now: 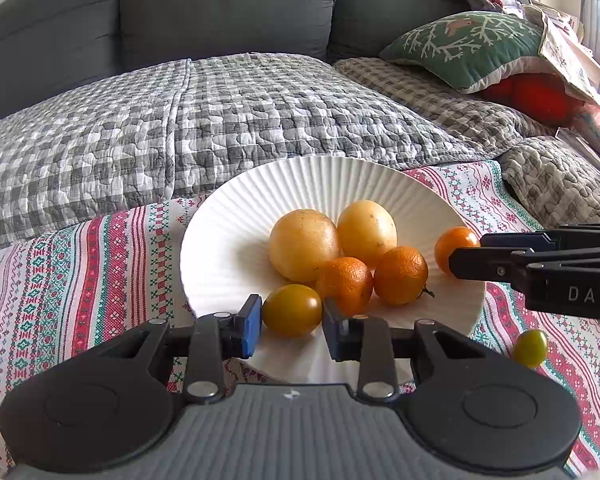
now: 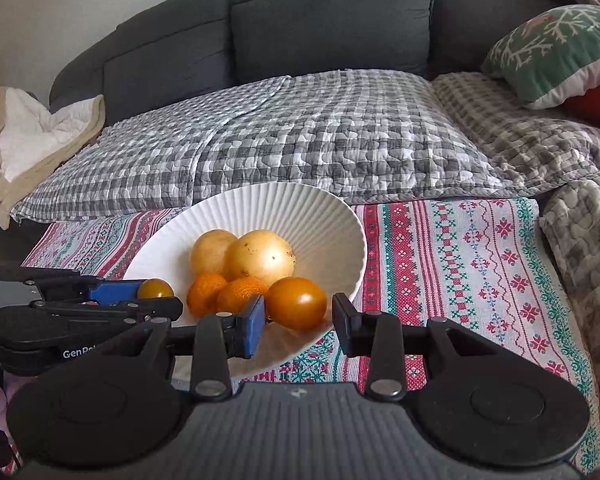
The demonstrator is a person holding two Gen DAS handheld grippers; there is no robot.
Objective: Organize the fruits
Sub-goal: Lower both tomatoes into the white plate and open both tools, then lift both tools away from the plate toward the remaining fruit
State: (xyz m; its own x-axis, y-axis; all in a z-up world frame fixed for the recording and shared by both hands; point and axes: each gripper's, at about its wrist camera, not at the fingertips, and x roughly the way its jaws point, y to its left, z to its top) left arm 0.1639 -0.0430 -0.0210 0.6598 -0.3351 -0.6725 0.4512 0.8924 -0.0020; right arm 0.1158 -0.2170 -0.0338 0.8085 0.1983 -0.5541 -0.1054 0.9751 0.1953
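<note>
Basically everything keys off the white ribbed plate (image 1: 228, 216), sitting on the patterned cloth (image 1: 80, 264) in front of the sofa (image 1: 228, 8). In the plate's middle: two big yellow fruits (image 1: 304, 244), then two small oranges (image 1: 346, 284) just nearer the camera. Left gripper (image 1: 290, 322) is at the plate's near rim, fingers (image 1: 250, 326) apart w/ a yellow-green tomato (image 1: 292, 311) between them; contact can't be told, prob. at the let-go stage. Right gripper (image 2: 299, 318) is at the plate's right side, fingers apart around an orange tomato (image 2: 296, 302), not touching. One small green tomato (image 1: 531, 348) lies off the plate, on the cloth to its right. To do it well: open wide, back out straight & low so nothing rolls, then fetch the stray.
</note>
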